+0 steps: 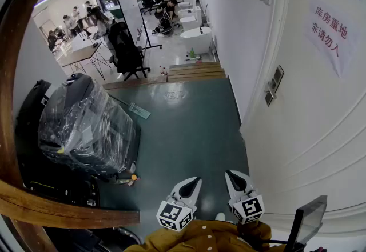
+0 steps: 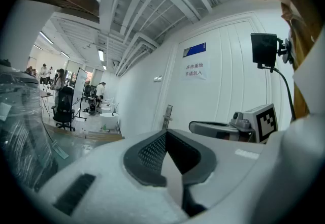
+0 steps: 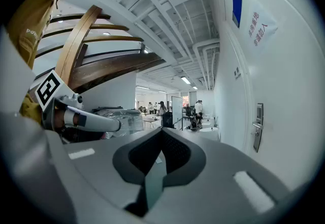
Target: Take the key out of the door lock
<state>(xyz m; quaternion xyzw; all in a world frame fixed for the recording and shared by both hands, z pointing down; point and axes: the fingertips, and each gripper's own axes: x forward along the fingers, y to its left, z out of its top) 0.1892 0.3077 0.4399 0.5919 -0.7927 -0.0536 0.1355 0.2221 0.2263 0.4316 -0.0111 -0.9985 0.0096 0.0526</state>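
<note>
The white door (image 1: 320, 131) fills the right side of the head view, and its metal lock plate with handle (image 1: 273, 85) sits well ahead of both grippers. The lock plate (image 2: 166, 116) is small and distant in the left gripper view; in the right gripper view the same lock plate (image 3: 258, 126) is at the right. I cannot make out a key at this distance. My left gripper (image 1: 193, 181) and right gripper (image 1: 230, 175) hover side by side low over the green floor, close to my body. The left gripper (image 2: 170, 141) and the right gripper (image 3: 160, 141) are both shut and hold nothing.
A plastic-wrapped black bundle (image 1: 86, 125) stands at the left. A curved wooden rail (image 1: 57, 205) crosses the lower left. Wooden steps (image 1: 194, 71) lead to a far office with people and chairs. A paper sign (image 1: 329, 31) hangs on the door. A dark screen (image 1: 309, 219) is at the lower right.
</note>
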